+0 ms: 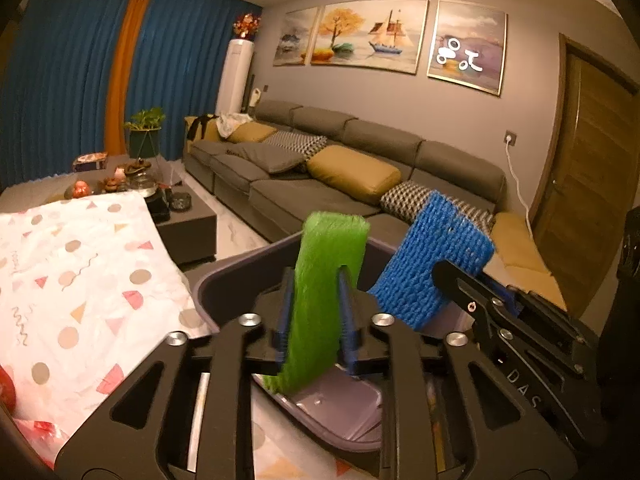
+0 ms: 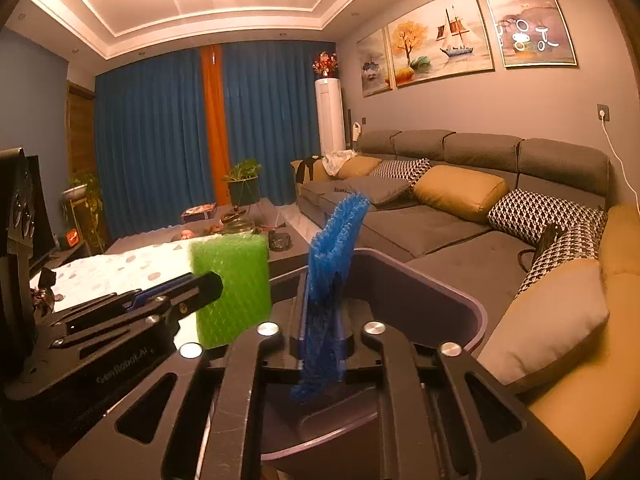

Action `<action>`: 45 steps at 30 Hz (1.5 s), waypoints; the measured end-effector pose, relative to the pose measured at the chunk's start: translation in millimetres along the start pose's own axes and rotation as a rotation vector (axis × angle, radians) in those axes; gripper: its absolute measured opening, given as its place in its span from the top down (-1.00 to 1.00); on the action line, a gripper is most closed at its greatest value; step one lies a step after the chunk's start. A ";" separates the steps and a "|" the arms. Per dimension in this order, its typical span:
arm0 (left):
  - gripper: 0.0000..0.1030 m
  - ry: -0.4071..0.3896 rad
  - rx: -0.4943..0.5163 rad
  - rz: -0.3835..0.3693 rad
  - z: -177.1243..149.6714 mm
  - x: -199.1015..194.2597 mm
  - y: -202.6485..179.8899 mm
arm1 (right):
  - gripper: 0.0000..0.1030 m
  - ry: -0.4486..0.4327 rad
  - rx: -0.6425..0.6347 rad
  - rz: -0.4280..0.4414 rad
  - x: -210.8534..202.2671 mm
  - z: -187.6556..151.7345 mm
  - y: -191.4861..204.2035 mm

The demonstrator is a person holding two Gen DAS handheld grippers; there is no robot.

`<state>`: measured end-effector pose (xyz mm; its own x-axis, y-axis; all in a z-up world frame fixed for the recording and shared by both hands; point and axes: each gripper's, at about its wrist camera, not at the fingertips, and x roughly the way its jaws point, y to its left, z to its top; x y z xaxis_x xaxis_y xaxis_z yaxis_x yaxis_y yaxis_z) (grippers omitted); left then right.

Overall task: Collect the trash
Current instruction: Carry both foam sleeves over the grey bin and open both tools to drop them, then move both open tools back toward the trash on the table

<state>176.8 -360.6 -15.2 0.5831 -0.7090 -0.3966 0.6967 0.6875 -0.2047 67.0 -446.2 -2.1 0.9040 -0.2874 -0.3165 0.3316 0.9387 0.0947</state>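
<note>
The jaws of the left gripper (image 1: 314, 312) stand narrow with a green foam net sleeve (image 1: 326, 280) between them; whether the pads still press on it cannot be told. The jaws of the right gripper (image 2: 322, 332) are likewise narrow around a blue foam net sleeve (image 2: 330, 276), and again the press is unclear. Both sleeves hang over the open mouth of a dark purple plastic bin (image 2: 436, 280), the green one to the left of the blue one and just beside it. Each sleeve stands nearly upright, long axis vertical, its upper end above the fingers and its lower end drooping into the bin. The green sleeve leans slightly right at the top; the blue one curves right at its frayed tip.

The bin's rim is rounded and its inside looks bare where it shows. To the left lies a white cloth with coloured shapes (image 1: 80, 280) over a worktop, its edge close to the bin. Beyond it a dark coffee table (image 1: 188, 220) carries small ornaments and a tea set. A long grey sofa with yellow and patterned cushions (image 2: 460, 216) runs along the right, near the bin's far side. Blue curtains with an orange strip (image 2: 208, 140) close the far wall; open floor shows between sofa and coffee table.
</note>
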 end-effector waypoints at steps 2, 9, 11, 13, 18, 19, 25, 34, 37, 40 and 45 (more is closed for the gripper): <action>0.26 0.012 -0.009 0.000 -1.5 0.8 2.9 | 0.57 0.002 0.002 -0.003 -1.5 -0.5 0.8; -0.53 -0.007 -0.060 0.086 -5.9 -10.6 20.3 | 0.23 -0.012 0.009 -0.024 -11.6 -0.9 3.1; -0.68 -0.031 -0.059 0.124 -5.1 -19.9 21.6 | 0.10 -0.022 0.007 -0.031 -17.4 -0.5 4.9; -0.76 -0.048 -0.058 0.159 -4.7 -32.5 22.4 | -0.09 -0.037 0.003 -0.041 -25.6 0.2 8.2; -0.88 -0.082 -0.046 0.271 -14.1 -72.4 21.3 | -0.54 -0.081 -0.008 -0.057 -51.0 -0.5 17.0; -0.88 -0.083 -0.044 0.286 -15.8 -78.5 20.7 | -0.58 -0.086 -0.008 -0.050 -56.1 -1.0 18.2; -0.88 -0.127 -0.051 0.389 -30.1 -139.6 27.1 | -0.67 -0.091 -0.015 -0.034 -80.2 -6.0 32.7; -0.88 -0.159 -0.075 0.510 -62.4 -231.2 55.9 | -0.68 -0.068 -0.027 0.048 -106.2 -20.6 72.7; -0.88 -0.167 -0.089 0.568 -77.6 -263.2 72.8 | -0.68 -0.053 -0.033 0.074 -109.3 -25.2 87.3; -0.88 -0.175 -0.115 0.624 -93.8 -294.3 91.2 | -0.68 -0.037 -0.043 0.102 -112.7 -32.0 107.2; -0.88 -0.172 -0.151 0.682 -110.8 -332.0 114.9 | -0.68 -0.020 -0.060 0.143 -116.6 -42.2 139.9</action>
<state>17.0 -28.9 -6.2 0.9340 -0.1205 -0.3363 0.0962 0.9915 -0.0880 -3.3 -273.4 8.2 0.9464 -0.1530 -0.2846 0.1826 0.9799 0.0807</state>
